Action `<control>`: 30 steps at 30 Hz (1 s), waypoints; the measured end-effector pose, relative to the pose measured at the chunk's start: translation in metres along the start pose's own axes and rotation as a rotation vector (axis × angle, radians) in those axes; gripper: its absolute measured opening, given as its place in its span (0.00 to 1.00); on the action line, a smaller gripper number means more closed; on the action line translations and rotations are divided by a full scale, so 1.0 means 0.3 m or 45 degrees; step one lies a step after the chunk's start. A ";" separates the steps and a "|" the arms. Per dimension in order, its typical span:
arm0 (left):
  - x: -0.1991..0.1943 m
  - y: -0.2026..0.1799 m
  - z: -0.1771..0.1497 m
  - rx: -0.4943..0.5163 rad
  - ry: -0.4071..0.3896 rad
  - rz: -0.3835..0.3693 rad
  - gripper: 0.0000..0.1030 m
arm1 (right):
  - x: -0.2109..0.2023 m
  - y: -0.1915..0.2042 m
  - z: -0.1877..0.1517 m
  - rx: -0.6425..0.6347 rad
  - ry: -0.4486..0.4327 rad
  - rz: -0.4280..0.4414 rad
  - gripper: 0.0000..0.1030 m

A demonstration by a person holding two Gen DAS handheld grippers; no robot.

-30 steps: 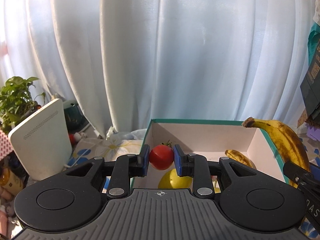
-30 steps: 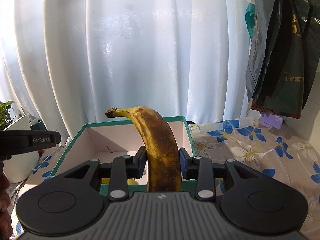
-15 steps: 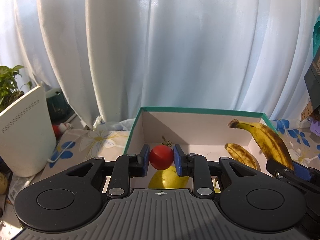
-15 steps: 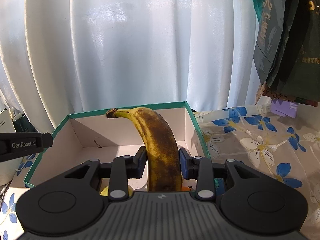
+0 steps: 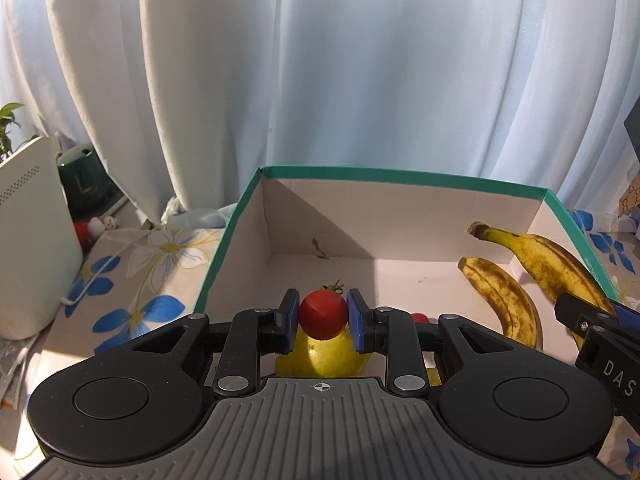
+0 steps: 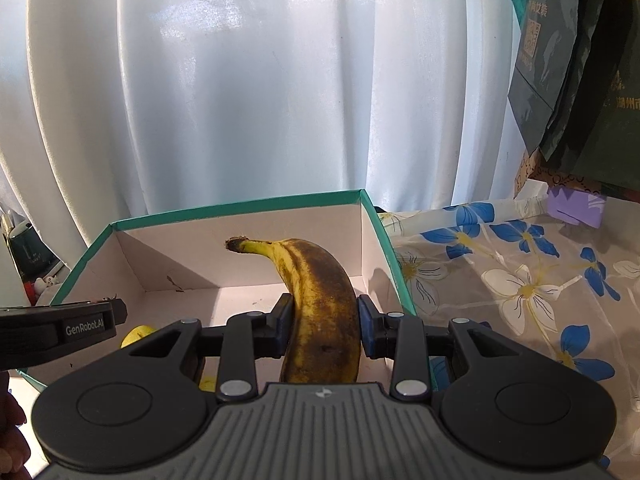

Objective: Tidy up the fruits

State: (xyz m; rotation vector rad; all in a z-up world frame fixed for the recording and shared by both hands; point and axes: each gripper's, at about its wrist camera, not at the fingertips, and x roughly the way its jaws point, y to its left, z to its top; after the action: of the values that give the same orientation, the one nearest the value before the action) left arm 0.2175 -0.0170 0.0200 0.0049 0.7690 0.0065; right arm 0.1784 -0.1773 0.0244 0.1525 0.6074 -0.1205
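My left gripper [image 5: 323, 318] is shut on a small red tomato [image 5: 323, 317], held just above a yellow fruit [image 5: 326, 358] inside the teal-rimmed cardboard box [image 5: 400, 174]. My right gripper [image 6: 325, 322] is shut on a spotted brown-yellow banana [image 6: 320, 312], stem pointing away, held over the box's [image 6: 236, 204] right side. In the left wrist view that held banana [image 5: 548, 262] hangs near the right wall, above a second banana [image 5: 504, 300] lying on the box floor. A bit of another red fruit [image 5: 419, 317] shows behind the left gripper's fingers. The left gripper's body [image 6: 60, 330] enters the right wrist view at the left.
The box sits on a floral tablecloth [image 6: 520, 280] before white curtains [image 5: 320, 60]. A white device [image 5: 28, 240], a dark green jar [image 5: 84, 184] and a plant stand to the left. Dark bags [image 6: 580, 80] hang at the right, above a purple box [image 6: 576, 206].
Both grippers have come down and forward over the box, which now looks larger and lower. The held banana has sunk from above the rim to inside the box. Both grips stayed the same.
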 end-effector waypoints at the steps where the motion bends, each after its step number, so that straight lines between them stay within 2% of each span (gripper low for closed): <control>1: 0.006 0.000 -0.002 0.000 0.006 -0.004 0.28 | 0.003 -0.001 0.000 -0.001 -0.001 0.000 0.32; 18: 0.066 0.005 -0.020 -0.002 0.084 -0.029 0.29 | 0.035 0.003 -0.001 -0.043 0.003 -0.014 0.32; 24: 0.074 0.017 -0.023 -0.006 0.089 -0.014 0.42 | 0.040 0.002 0.001 -0.049 0.009 -0.015 0.32; 28: 0.063 0.031 -0.019 -0.028 0.095 -0.048 0.43 | 0.044 0.002 0.002 -0.051 0.014 -0.013 0.32; 30: 0.045 0.031 -0.017 -0.031 0.083 -0.067 0.48 | 0.043 0.001 0.002 -0.051 0.014 -0.011 0.32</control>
State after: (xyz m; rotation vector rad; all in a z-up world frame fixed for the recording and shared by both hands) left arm 0.2236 -0.0075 0.0071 -0.0388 0.8343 -0.0342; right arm 0.1894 -0.1779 0.0174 0.1116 0.6210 -0.1158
